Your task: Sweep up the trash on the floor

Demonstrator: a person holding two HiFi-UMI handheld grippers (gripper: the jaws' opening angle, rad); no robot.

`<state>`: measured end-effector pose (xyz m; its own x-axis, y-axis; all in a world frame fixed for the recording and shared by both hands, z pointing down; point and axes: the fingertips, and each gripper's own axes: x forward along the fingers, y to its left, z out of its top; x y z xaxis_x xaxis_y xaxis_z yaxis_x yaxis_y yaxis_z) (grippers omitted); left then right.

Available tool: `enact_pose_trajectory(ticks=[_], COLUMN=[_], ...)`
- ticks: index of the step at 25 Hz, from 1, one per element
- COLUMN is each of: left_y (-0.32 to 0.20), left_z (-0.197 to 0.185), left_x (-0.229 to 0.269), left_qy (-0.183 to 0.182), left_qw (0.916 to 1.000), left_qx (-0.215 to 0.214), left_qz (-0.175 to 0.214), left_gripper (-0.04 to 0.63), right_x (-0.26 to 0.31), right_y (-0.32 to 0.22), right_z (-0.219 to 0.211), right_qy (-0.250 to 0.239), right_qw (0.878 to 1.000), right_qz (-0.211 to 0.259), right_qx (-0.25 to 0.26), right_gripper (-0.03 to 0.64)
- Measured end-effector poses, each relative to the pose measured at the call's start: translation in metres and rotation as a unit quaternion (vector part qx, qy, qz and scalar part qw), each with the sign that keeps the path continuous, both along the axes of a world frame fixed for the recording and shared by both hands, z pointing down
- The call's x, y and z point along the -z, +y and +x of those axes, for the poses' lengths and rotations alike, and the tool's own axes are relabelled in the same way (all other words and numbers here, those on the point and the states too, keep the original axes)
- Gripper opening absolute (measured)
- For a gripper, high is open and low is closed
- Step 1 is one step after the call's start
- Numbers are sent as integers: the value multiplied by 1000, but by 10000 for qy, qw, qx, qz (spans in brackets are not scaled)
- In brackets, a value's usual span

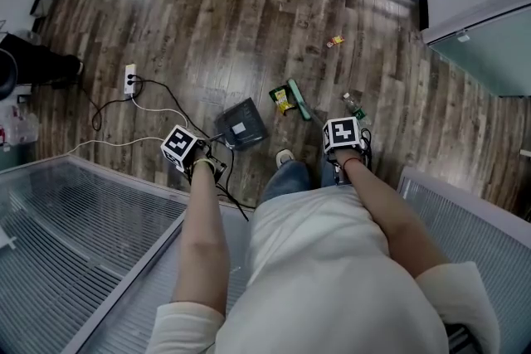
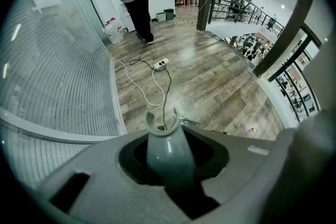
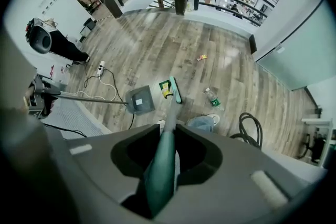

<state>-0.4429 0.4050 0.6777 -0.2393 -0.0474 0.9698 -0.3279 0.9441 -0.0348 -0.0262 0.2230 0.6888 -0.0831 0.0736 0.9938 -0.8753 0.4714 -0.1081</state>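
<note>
On the wooden floor (image 1: 216,12), far left, a power strip (image 1: 129,80) lies with white and black cables (image 1: 158,108) trailing toward the person; a glass panel (image 1: 75,228) stands below them. The left hand-held gripper (image 2: 170,181) is clamped on the grey dustpan handle (image 2: 164,149). The dustpan (image 1: 241,126) rests on the floor just ahead of the person's shoe (image 1: 284,157), with a black cable running beside it. To its right a yellow-green snack wrapper (image 1: 282,99) lies against the green broom head (image 1: 299,99). The right hand-held gripper (image 3: 160,186) is closed on the green broom handle (image 3: 167,139). A plastic bottle (image 1: 354,105) lies near the broom head's right, and a small wrapper (image 1: 334,41) lies farther off.
</note>
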Motion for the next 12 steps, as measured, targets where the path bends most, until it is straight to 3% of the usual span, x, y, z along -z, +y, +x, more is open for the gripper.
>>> enact_pose_trajectory(ticks=[12], left_y=[0], left_z=[0], left_x=[0], left_qy=[41], left_qw=[10000], left_qx=[-11], left_qz=[28], left_gripper=[84], right_x=[1], right_y=[20], right_z=[-20], right_qy=[-146], right_qw=[9993], right_qz=[-216], right_qx=[-262], right_gripper=[97])
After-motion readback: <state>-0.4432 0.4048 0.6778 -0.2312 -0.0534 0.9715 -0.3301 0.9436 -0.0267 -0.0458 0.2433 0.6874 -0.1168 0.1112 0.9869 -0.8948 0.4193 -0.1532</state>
